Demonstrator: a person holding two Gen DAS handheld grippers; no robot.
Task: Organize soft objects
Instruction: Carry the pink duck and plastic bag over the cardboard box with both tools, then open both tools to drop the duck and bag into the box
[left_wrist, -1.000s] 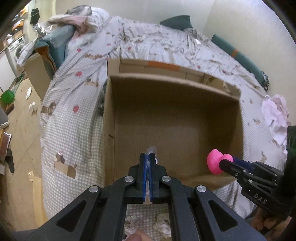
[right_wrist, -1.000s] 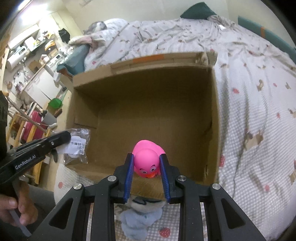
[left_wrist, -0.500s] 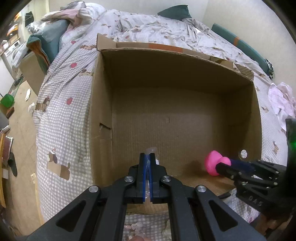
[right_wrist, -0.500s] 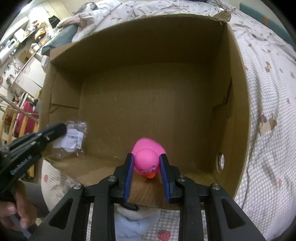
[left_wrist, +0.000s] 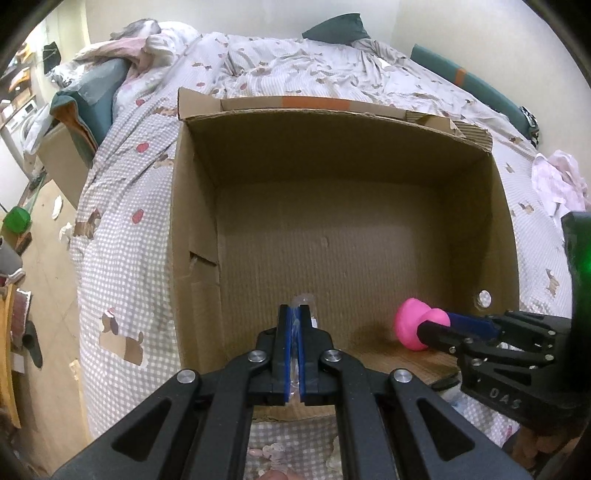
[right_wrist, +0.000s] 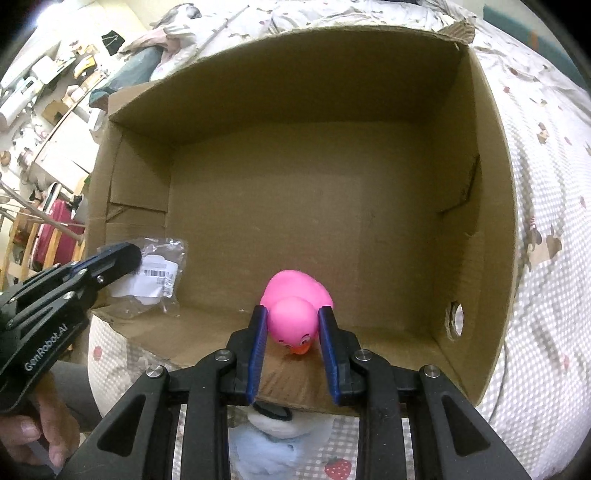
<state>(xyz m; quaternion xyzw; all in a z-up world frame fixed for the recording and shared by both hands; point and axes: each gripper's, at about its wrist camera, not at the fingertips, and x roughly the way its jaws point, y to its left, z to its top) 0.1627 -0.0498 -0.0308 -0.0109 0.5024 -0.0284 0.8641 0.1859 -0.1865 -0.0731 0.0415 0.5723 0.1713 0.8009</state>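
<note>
A large open cardboard box (left_wrist: 192, 229) (right_wrist: 491, 229) stands on the bed. My left gripper (left_wrist: 294, 314) is shut on a clear plastic packet with a white label (right_wrist: 157, 273), held over the box's near left corner. My right gripper (right_wrist: 291, 321) holds a pink rubber duck (right_wrist: 293, 310) by the head, low inside the box near its front wall; its blue pads look slightly spread around the head. The duck also shows in the left wrist view (left_wrist: 412, 326). The box floor is bare.
The box sits on a checked bedspread (left_wrist: 122, 236) with pillows and clothes at the far end. A pale blue plush toy (right_wrist: 273, 439) lies on the bed just in front of the box. The floor and cluttered shelves lie to the left (right_wrist: 40, 92).
Both grippers have moved forward and down into the box with their objects. The right gripper's pads now look a little wider apart around the duck's head.
</note>
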